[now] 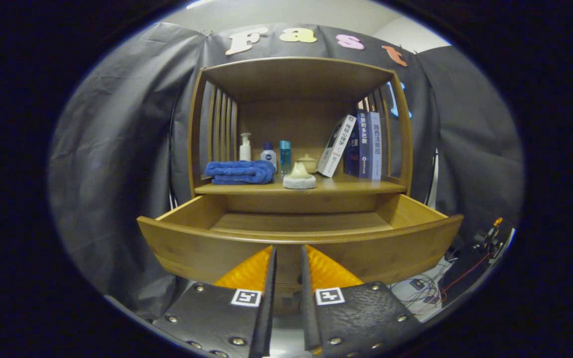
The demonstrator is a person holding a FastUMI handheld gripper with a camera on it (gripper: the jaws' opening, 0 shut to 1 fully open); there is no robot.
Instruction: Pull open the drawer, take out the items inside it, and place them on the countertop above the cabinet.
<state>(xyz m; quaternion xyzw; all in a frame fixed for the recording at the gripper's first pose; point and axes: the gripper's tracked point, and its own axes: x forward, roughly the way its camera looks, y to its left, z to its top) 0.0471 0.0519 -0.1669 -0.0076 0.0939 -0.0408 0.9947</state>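
Wooden drawer (296, 238) stands pulled open just ahead of the tool (289, 256), its floor bare as far as can be seen, its curved front right at the fingertips. On the counter (356, 186) beyond and above it sit, from left to right, a folded blue towel (240, 172), three small bottles (266, 153), a pale ceramic piece (299, 177), a small lidded pot (308, 162) and leaning books (361, 145). The tool's fingers stand nearly pressed together with a narrow gap, holding nothing.
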